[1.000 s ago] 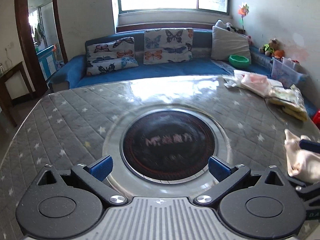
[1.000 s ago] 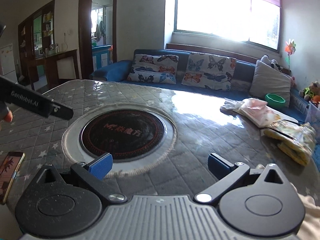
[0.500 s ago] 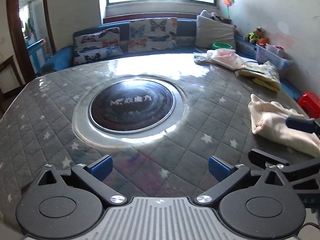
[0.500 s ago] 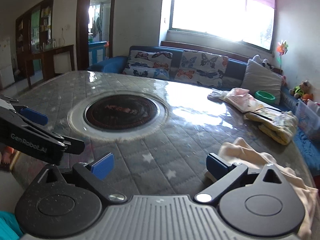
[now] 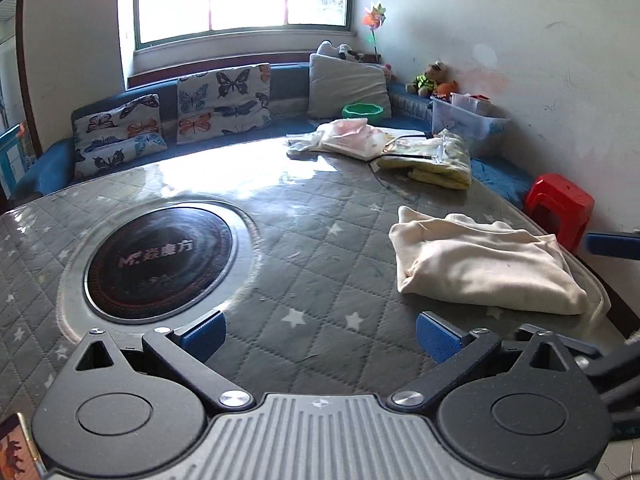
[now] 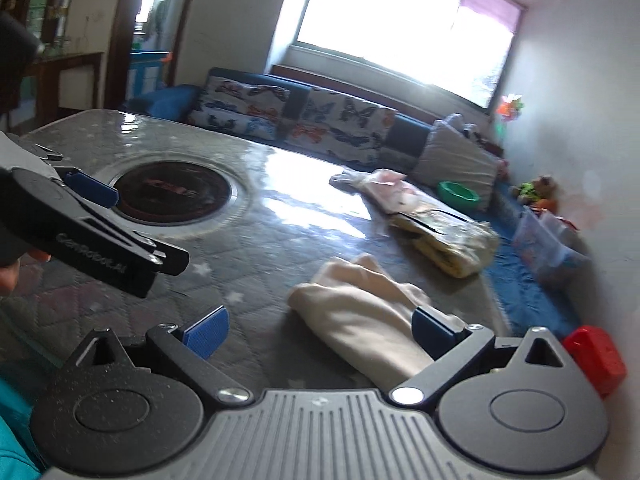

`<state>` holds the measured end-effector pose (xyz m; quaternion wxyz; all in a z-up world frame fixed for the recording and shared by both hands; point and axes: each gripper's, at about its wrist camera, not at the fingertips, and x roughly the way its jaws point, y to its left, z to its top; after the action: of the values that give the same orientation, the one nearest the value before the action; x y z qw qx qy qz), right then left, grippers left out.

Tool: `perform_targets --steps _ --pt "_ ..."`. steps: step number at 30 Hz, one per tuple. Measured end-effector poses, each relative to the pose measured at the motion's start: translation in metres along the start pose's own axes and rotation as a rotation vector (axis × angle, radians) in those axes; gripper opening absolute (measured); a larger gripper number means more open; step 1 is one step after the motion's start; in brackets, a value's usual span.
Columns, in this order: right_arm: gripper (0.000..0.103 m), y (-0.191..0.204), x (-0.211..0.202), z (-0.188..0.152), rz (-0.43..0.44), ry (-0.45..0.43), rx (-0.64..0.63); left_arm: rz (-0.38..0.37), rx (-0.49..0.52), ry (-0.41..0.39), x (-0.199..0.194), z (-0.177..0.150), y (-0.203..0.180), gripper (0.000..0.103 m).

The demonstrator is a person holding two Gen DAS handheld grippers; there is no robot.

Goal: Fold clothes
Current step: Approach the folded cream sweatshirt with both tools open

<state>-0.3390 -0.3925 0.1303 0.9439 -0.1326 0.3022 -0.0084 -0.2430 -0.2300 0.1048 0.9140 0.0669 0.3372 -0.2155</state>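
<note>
A cream garment (image 5: 484, 264) lies folded in a loose bundle on the right side of the grey quilted table (image 5: 312, 216); it also shows in the right wrist view (image 6: 360, 312). My left gripper (image 5: 318, 334) is open and empty, above the table's near edge, left of the garment. My right gripper (image 6: 320, 328) is open and empty, just short of the garment's near end, with its right fingertip (image 6: 434, 330) over the cloth. The left gripper's body shows at the left of the right wrist view (image 6: 92, 236).
A round black hotplate (image 5: 160, 256) is set in the table's middle. Bagged clothes (image 5: 424, 154) lie at the far right edge. A red stool (image 5: 560, 204) stands beside the table on the right. A blue sofa with butterfly cushions (image 5: 224, 104) is behind. A phone (image 5: 20, 452) lies at the near left.
Both grippers have pulled back and swung right. The cream garment has come fully into both views and lies closer to the right gripper. Both stay open.
</note>
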Motion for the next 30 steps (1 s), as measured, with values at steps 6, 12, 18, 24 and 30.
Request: perform_targets --steps 6,12,18,24,30 --pt "0.099 -0.004 0.006 -0.028 -0.054 0.053 0.173 0.000 0.033 0.047 0.022 -0.013 -0.012 0.103" --pt "0.099 -0.004 0.015 -0.050 -0.125 0.109 0.290 -0.014 0.038 0.083 0.031 -0.023 -0.017 0.103" --pt "0.100 -0.002 0.016 -0.065 -0.179 0.141 0.354 -0.034 0.065 0.091 0.035 -0.033 -0.027 0.103" --pt "0.100 -0.001 0.015 -0.076 -0.212 0.160 0.382 -0.056 0.087 0.117 0.038 -0.037 -0.038 0.103" --pt "0.099 -0.003 0.018 -0.080 -0.222 0.177 0.387 -0.077 0.102 0.146 0.043 -0.038 -0.047 0.103"
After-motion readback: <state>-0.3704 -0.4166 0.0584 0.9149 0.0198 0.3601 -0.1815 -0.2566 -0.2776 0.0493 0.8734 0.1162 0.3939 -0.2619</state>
